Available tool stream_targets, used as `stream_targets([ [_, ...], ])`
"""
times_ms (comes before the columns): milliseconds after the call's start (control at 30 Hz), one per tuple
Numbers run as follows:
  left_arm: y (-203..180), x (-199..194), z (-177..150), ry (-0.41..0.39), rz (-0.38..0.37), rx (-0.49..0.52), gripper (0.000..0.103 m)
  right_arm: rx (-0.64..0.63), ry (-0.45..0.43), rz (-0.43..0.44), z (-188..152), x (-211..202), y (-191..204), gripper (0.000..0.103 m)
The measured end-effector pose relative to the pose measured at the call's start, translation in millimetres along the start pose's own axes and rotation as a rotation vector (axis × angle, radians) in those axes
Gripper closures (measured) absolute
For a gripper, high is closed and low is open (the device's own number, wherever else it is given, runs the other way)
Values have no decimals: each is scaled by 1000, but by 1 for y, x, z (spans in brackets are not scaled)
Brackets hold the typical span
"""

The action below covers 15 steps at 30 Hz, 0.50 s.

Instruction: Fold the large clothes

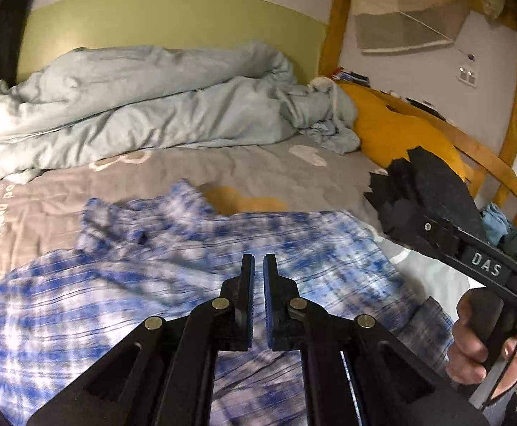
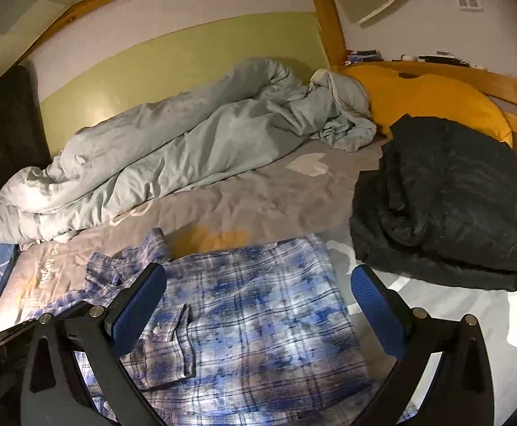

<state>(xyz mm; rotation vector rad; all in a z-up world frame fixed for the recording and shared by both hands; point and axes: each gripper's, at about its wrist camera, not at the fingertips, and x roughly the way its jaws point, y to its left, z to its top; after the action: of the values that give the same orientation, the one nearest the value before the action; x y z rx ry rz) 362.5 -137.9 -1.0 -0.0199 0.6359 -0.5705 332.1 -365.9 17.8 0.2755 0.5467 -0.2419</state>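
The blue plaid shirt (image 2: 244,319) lies flat on the bed (image 2: 258,198), spanning below both grippers. The right gripper (image 2: 258,305) has its fingers spread wide above it, empty; the left gripper (image 1: 258,266) has its fingers pressed together, pinching nothing. A dark folded garment (image 2: 450,198) sits at two o'clock.
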Motion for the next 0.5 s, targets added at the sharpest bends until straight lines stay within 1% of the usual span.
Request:
stream_targets([
  [133,17,-27,-7,-16,50,-14,97,-17,6,5,-3,1,7,0],
  [233,24,-66,-18,-27,111,-5,97,-22,-12,-5,-6,-5,16,0],
  [333,26,-108,-27,-52,181,26,97,-43,-75,-103,-10,-22,28,0],
  [367,26,-126,-32,-68,211,33,97,-56,-85,-119,-12,-31,33,0],
  [400,27,-145,-37,-84,238,30,97,-59,-80,-108,-13,-37,36,0],
  [500,32,-181,-51,-109,247,-11,97,-67,-39,30,-9,-68,49,0],
])
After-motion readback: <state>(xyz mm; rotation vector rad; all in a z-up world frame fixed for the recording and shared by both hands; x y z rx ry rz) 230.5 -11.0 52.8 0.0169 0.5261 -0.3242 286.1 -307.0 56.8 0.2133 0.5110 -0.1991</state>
